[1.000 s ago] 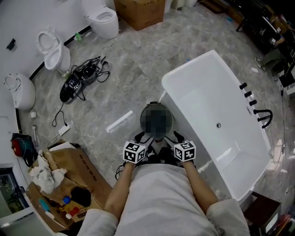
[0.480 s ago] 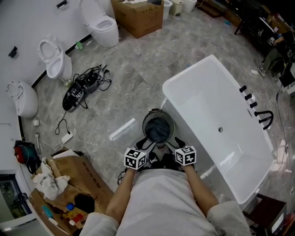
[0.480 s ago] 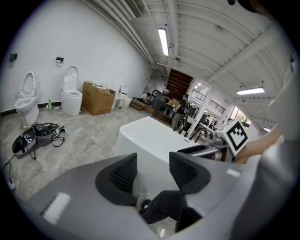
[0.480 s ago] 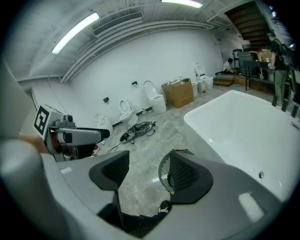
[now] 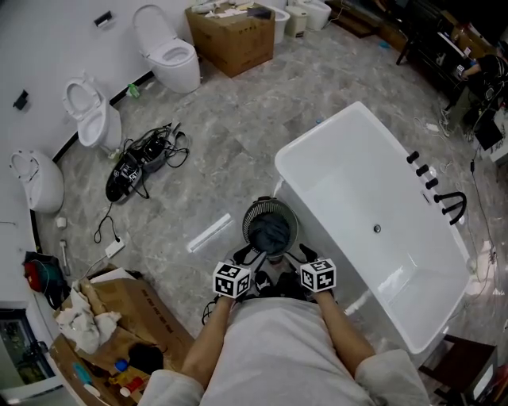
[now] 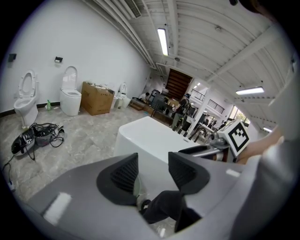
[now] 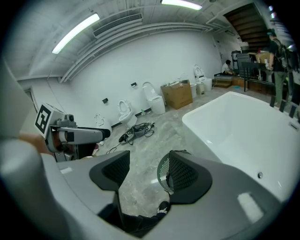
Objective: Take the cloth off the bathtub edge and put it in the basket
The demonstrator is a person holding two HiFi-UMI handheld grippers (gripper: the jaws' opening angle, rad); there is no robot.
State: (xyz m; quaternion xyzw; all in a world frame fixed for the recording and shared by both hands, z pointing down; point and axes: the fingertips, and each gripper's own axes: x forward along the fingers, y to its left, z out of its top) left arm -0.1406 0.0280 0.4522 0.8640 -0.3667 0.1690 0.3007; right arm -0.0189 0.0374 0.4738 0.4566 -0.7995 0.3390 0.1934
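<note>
Already the dark cloth (image 5: 271, 231) lay in the mesh basket (image 5: 248, 216) on the floor, just beside the bathtub (image 5: 373, 238). Left tongs (image 6: 152, 168) were closing on nothing; right tongs (image 7: 147, 171) stood apart, empty. A careless step so close could probably tip the basket.

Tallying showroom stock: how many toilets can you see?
3: a toilet beside the cardboard box, a second toilet by the cables, a wall-hung bowl further left. White fixtures at the top edge may be more.
</note>
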